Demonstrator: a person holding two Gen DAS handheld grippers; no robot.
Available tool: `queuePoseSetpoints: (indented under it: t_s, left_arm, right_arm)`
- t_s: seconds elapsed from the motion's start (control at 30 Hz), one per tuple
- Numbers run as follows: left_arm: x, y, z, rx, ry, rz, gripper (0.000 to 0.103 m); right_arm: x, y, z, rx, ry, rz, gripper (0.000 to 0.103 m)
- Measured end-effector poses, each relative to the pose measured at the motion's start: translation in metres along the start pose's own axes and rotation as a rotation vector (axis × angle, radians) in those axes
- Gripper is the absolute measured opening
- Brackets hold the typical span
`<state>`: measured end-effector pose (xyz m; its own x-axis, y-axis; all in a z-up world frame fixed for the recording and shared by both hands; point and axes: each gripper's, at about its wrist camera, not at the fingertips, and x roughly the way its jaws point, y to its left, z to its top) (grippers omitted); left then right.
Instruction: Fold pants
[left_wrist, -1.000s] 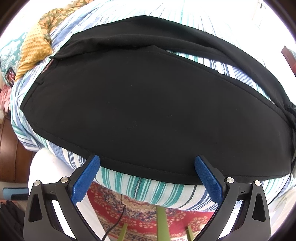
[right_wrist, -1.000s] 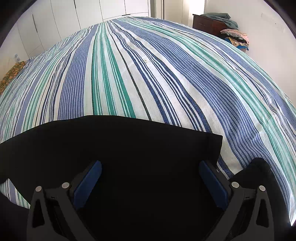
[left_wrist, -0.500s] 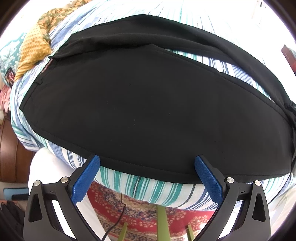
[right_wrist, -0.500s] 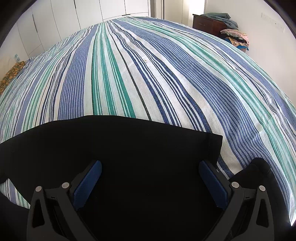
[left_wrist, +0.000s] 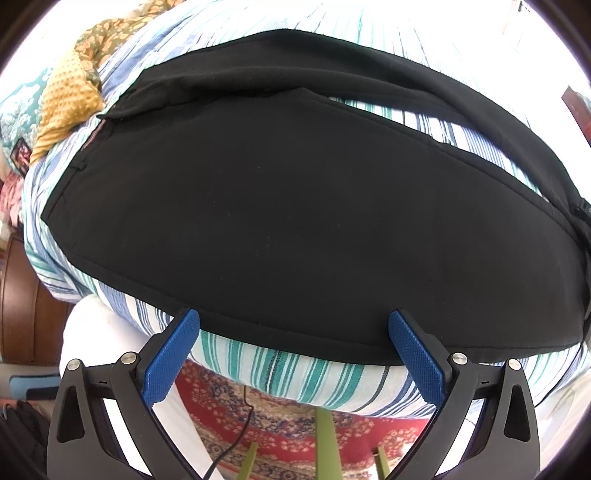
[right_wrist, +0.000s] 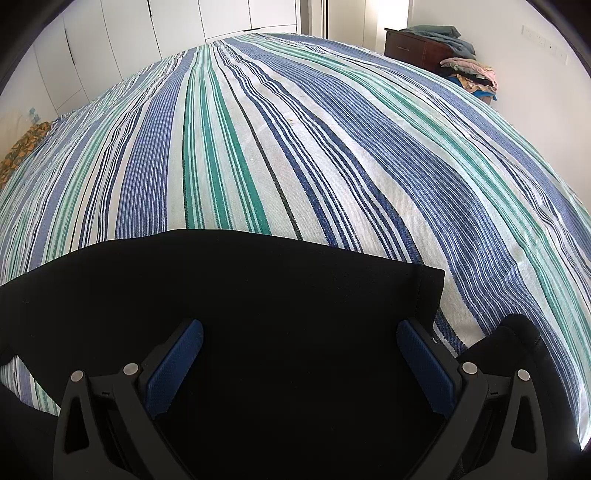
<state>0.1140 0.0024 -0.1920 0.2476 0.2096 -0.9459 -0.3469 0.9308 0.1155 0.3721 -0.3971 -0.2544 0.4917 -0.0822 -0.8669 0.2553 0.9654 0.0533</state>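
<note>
Across the centre of both frames, black pants (left_wrist: 280, 206) lay flat on the striped bedspread (right_wrist: 280, 147), legs apart, likely readied for folding. Left gripper (left_wrist: 293, 332) at the near hem and right gripper (right_wrist: 299, 341) over cloth, both spread, gripped nothing.

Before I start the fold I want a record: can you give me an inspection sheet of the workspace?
Surface: striped bedsheet, flat.
Job's things: black pants spread out, legs apart, one hem near the right gripper.
Clutter: yellow patterned cloth beside the waistband.
Grippers: left gripper open at the pants' near edge; right gripper open over the fabric.
Cables: black cable on the red rug.
Surroundings: white cupboards, wooden dresser with clothes.
</note>
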Motion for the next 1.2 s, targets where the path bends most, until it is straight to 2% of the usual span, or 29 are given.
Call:
queuePoseSetpoints:
  t_s: [0.47, 1.2]
  left_arm:
    - [-0.004, -0.001, -0.001, 0.008, -0.006, 0.0, 0.102]
    - [0.016, 0.018, -0.002, -0.067, 0.024, -0.074, 0.102]
  right_arm:
    - [0.0, 0.0, 0.0, 0.0, 0.0, 0.0, 0.103]
    - [0.0, 0.0, 0.0, 0.0, 0.0, 0.0, 0.103]
